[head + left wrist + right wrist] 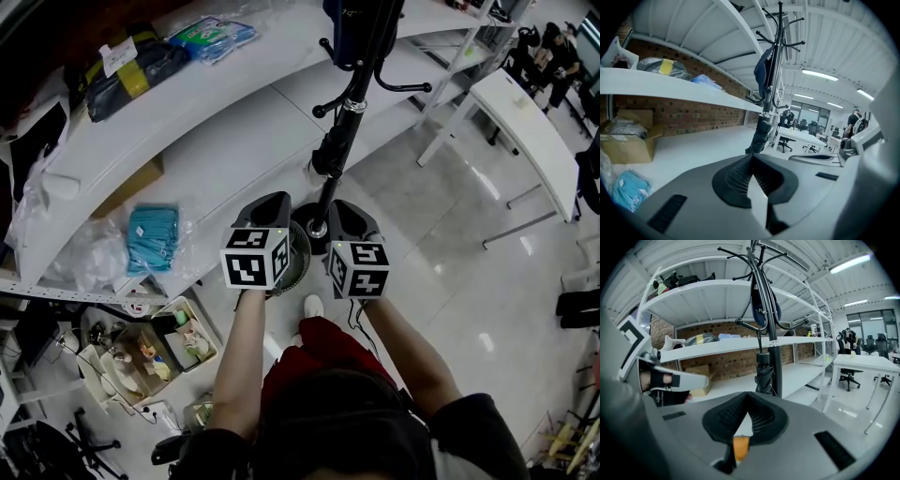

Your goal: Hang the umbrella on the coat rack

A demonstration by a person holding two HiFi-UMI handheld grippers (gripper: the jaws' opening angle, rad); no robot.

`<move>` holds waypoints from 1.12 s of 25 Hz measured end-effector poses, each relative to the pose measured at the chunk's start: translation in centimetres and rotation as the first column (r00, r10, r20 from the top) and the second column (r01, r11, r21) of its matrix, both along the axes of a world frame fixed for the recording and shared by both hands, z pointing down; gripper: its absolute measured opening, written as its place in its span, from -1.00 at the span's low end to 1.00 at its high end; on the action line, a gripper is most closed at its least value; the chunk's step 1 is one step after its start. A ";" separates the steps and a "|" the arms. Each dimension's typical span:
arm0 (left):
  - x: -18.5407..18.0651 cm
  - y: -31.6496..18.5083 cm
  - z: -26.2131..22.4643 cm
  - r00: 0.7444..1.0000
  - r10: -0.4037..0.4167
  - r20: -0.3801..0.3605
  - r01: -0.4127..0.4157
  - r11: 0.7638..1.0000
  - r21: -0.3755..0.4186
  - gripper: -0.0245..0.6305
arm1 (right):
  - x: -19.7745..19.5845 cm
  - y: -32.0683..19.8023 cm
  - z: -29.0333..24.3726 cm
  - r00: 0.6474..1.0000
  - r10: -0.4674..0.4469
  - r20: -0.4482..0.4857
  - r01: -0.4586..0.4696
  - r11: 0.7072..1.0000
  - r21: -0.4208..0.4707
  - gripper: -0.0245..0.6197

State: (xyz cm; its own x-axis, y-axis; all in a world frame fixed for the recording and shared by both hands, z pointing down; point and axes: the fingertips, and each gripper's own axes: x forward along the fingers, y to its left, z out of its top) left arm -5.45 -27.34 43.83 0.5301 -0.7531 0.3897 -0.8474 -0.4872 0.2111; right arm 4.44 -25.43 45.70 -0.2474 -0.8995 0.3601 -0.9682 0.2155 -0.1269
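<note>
The black folded umbrella [334,148] hangs upright against the dark pole of the coat rack [361,70]. It shows just beyond the jaw tips in the left gripper view [759,133] and in the right gripper view [765,373]. A dark blue bag [762,303] hangs from a higher hook. My left gripper [272,204] and right gripper [345,212] hover side by side just short of the pole, low down, apart from the umbrella. The left gripper [751,157] has its jaws together with nothing in them, and the right gripper [747,396] is shut and empty too.
White curved shelves [187,141] behind the rack carry blue packets [153,236], a cardboard box [628,140] and bags. The rack's round base [302,251] sits on the floor below the grippers. A white table [530,131] stands at the right, with office chairs [847,373] behind it.
</note>
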 end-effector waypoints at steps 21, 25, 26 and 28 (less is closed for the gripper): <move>-0.4 4.8 -4.0 1.000 0.014 -0.023 -0.012 0.996 0.084 -0.89 | 1.1 3.8 -3.5 1.000 -0.008 0.025 0.007 0.999 0.045 -0.87; -0.8 5.5 -4.6 1.000 0.010 -0.027 -0.008 0.995 0.098 -0.89 | 1.4 4.6 -4.1 1.000 -0.003 0.030 0.002 0.998 0.057 -0.87; -1.0 5.7 -4.7 1.000 0.007 -0.029 -0.004 0.995 0.100 -0.89 | 1.5 4.8 -4.2 1.000 -0.005 0.030 0.004 0.998 0.059 -0.87; -1.4 6.2 -4.8 0.999 0.000 -0.035 0.003 0.995 0.101 -0.89 | 1.4 5.2 -4.6 1.000 -0.014 0.025 0.013 0.998 0.063 -0.87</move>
